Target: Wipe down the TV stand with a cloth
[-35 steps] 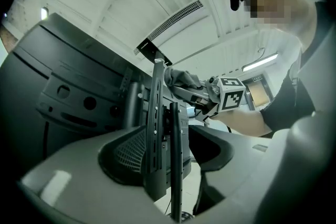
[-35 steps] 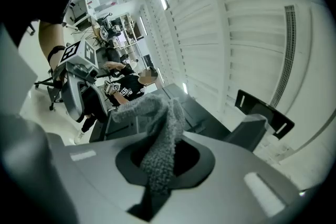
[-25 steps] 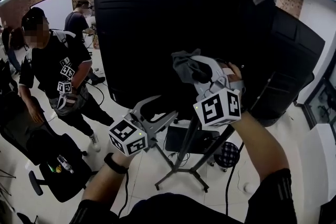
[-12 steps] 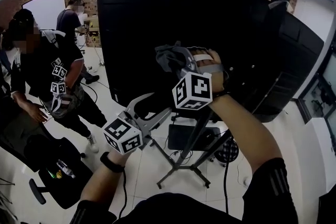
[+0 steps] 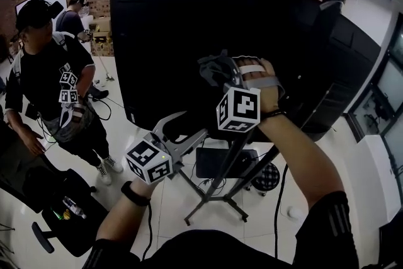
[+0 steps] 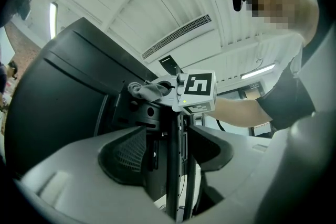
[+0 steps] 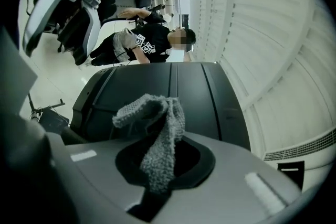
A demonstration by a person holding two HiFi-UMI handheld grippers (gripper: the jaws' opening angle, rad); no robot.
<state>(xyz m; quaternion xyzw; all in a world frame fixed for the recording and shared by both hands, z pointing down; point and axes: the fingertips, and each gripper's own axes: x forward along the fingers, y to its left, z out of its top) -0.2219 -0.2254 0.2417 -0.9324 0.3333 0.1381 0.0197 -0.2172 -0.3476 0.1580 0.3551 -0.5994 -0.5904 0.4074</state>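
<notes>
The TV stand's black pole and splayed legs (image 5: 214, 198) carry a big black TV whose back panel (image 5: 189, 22) faces me. My right gripper (image 5: 220, 75) is shut on a grey knitted cloth (image 5: 213, 69) and holds it up against the lower part of that panel. In the right gripper view the cloth (image 7: 157, 134) sticks out of the closed jaws towards the panel (image 7: 173, 92). My left gripper (image 5: 192, 126) hangs lower, open, beside the pole. In the left gripper view the pole (image 6: 173, 165) runs up the gap between the jaws without touching them, with the cloth (image 6: 147, 90) above.
A person in black (image 5: 47, 85) stands at the left, with a second person further back. A black office chair (image 5: 56, 198) sits at the lower left. A black box (image 5: 220, 164) rests on the stand's base. Another dark screen (image 5: 352, 72) stands at the right. Cables trail over the white floor.
My right gripper has carried the cloth up and to the left across the TV's back, then a little back to the right. The left gripper has barely moved.
</notes>
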